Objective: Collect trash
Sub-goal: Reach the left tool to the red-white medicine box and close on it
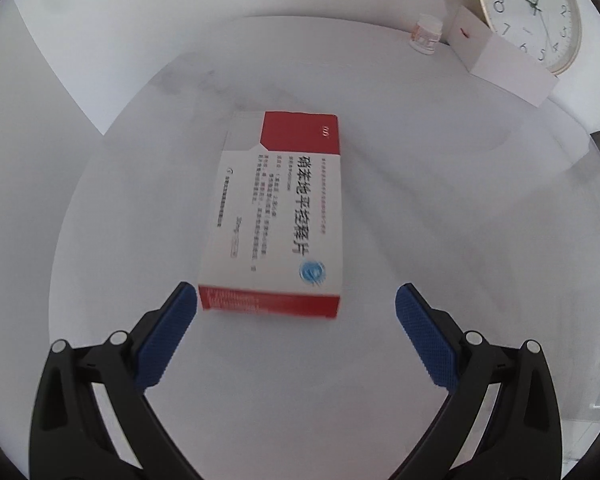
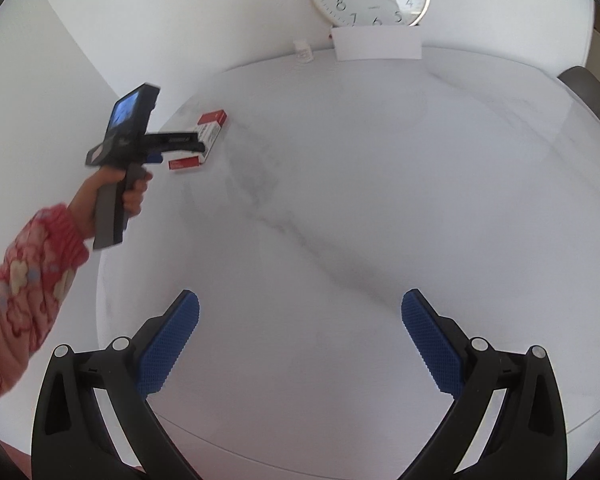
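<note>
The left gripper (image 1: 296,304) has its jaws spread wide and holds nothing. The near red end of the medicine box (image 1: 276,216) sits just ahead of the tips and partly between them, its left corner almost at the left blue pad (image 1: 168,336), while a clear gap remains to the right pad. So the box lies off-centre toward the left jaw.

If the jaws close from here, the left pad would likely meet the box first and push or twist it across the smooth marble tabletop (image 1: 440,208) before the right pad arrives. That could leave a grip on one corner only, or none. The carton is light and thin-walled, so a hard squeeze may dent it. The left wrist view is a little blurred, so exact contact cannot be judged.

The right gripper (image 2: 300,340) is also wide open and empty, over bare tabletop with nothing between or near its jaws.

In the right wrist view the box lies close to the table's left edge, so a shove to the left could send it off. To the right of the jaws the surface is open.

Far beyond, at the wall, stand a small pill bottle (image 1: 426,38), a white folded card (image 1: 500,64) and a wall clock (image 1: 530,12), well apart from the box.
</note>
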Tool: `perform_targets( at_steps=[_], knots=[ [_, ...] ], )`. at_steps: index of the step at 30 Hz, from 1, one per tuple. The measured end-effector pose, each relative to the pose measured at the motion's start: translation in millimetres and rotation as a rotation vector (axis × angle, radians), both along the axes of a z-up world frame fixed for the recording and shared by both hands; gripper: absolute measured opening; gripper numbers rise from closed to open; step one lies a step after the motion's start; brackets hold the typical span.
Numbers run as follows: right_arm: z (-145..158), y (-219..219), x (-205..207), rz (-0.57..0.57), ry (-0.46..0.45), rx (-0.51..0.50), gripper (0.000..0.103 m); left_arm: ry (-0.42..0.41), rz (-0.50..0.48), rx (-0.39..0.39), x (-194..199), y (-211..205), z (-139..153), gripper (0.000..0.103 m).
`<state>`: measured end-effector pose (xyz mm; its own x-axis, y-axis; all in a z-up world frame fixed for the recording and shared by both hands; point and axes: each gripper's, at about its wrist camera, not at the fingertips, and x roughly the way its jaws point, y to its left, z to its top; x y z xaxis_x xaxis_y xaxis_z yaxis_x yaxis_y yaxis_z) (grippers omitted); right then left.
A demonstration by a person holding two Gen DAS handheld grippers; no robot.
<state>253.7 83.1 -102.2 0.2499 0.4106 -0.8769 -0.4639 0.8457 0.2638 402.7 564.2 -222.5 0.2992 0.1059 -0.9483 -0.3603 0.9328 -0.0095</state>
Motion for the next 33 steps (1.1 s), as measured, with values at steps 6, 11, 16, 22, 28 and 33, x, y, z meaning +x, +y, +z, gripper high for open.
perform_targets(
  at_steps=[6, 11, 16, 22, 28, 33],
  knots=[
    [-30, 5, 4, -0.001, 0.080, -0.025, 0.100, 0.040, 0.024, -0.008, 32, 21, -24, 0.095],
    [-41, 2, 9, -0.013, 0.107, -0.038, 0.100, 0.029, 0.002, 0.001, 43, 26, -32, 0.096],
    [-43, -4, 9, -0.025, 0.104, -0.040, 0.100, 0.003, 0.010, 0.013, 40, 15, -26, 0.080],
    [-27, -37, -6, -0.077, 0.063, -0.022, 0.100, -0.031, -0.009, 0.009, 6, -40, 13, 0.080],
    [5, -102, -53, -0.167, -0.003, -0.007, 0.100, -0.113, -0.137, 0.010, -69, -161, 83, 0.080],
    [29, -177, -108, -0.260, -0.046, 0.006, 0.100, -0.147, -0.279, 0.009, -136, -275, 124, 0.080]
  ],
)
